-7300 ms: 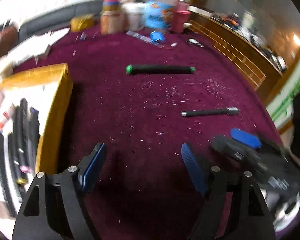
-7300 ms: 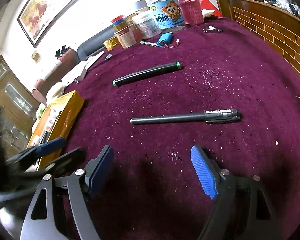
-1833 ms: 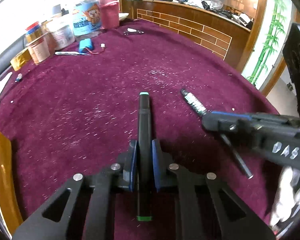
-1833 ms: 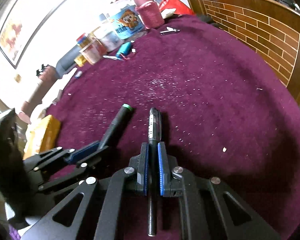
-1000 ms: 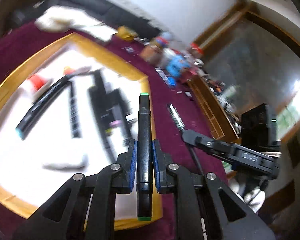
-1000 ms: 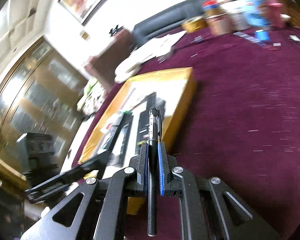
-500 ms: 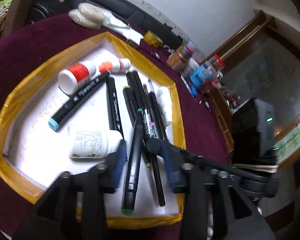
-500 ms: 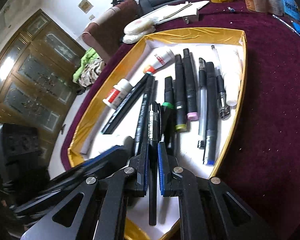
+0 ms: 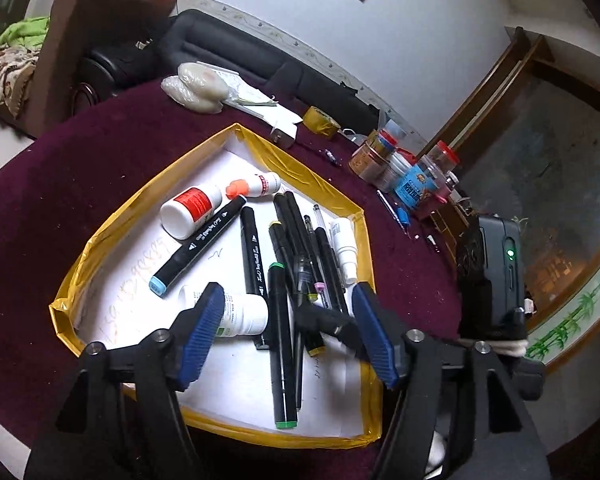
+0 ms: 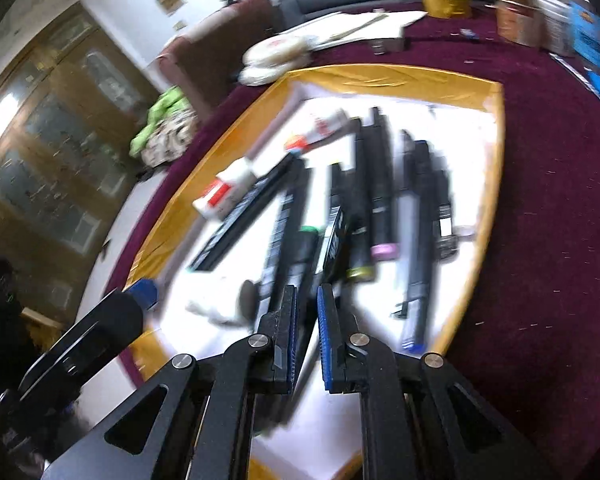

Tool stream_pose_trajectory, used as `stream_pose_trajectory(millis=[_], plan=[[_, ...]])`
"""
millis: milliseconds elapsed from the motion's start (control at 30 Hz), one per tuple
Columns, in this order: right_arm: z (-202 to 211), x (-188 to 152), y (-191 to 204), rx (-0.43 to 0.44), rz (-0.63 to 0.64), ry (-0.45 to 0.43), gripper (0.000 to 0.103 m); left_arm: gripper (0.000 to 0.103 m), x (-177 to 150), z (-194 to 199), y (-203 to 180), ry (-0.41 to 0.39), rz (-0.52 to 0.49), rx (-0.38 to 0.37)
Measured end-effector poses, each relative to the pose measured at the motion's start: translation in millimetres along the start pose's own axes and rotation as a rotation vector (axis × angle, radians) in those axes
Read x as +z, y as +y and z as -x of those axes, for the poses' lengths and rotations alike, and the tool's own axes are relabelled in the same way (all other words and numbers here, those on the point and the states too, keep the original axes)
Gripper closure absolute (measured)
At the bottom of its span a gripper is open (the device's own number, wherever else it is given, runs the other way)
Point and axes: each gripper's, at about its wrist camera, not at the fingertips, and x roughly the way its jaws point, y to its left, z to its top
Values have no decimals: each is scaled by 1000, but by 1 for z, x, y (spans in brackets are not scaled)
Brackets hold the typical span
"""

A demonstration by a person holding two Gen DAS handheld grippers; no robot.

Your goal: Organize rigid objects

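Observation:
A yellow-rimmed tray (image 9: 112,232) (image 10: 380,74) on the maroon cloth holds several markers and pens. My left gripper (image 9: 287,292) hovers over its near end, jaws opening and pressing on nothing. The green-capped black marker (image 9: 282,344) (image 10: 300,264) lies loose in the tray below them. My right gripper (image 10: 307,290) is just above the tray, shut on a black pen (image 10: 334,240) that slants between its pads; this view is blurred. Its fingers (image 9: 328,322) reach in from the right in the left wrist view. The left gripper's finger (image 10: 144,288) shows low on the left.
White bottles (image 9: 190,212) (image 9: 240,314) lie in the tray beside the markers. Behind it on the cloth are a plastic-wrapped bundle (image 9: 196,80), papers, a yellow tape roll (image 9: 320,122) and several jars (image 9: 400,168). The table's edge curves close on the left.
The left gripper has opened and dropped the green-capped marker into the tray. Both grippers came from the open cloth to above the tray. The right still grips its pen, lower now.

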Motion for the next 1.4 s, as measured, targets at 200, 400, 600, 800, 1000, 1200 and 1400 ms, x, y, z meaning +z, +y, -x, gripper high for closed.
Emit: stream_pose_trajectory(millis=[200, 400, 600, 800, 1000, 1200, 1400], plan=[[9, -1, 0, -104, 23, -61, 88, 36, -3, -3, -5, 13, -5, 32], [74, -19, -18, -231, 36, -322, 82, 6, -2, 29, -33, -176, -157, 231], [121, -60, -15, -391, 32, -619, 14, 0, -25, 85, -83, -583, -315, 282], [117, -69, -18, -420, 20, -602, 15, 0, -5, 27, -99, -288, -358, 294], [103, -80, -13, -439, 74, -557, 15, 0, -24, 6, -101, -240, -375, 428], [90, -86, -5, -449, 129, -519, 15, 0, -28, -3, -97, -206, -359, 471], [85, -89, 0, -455, 152, -497, 15, 0, -28, -8, -94, -175, -349, 486]])
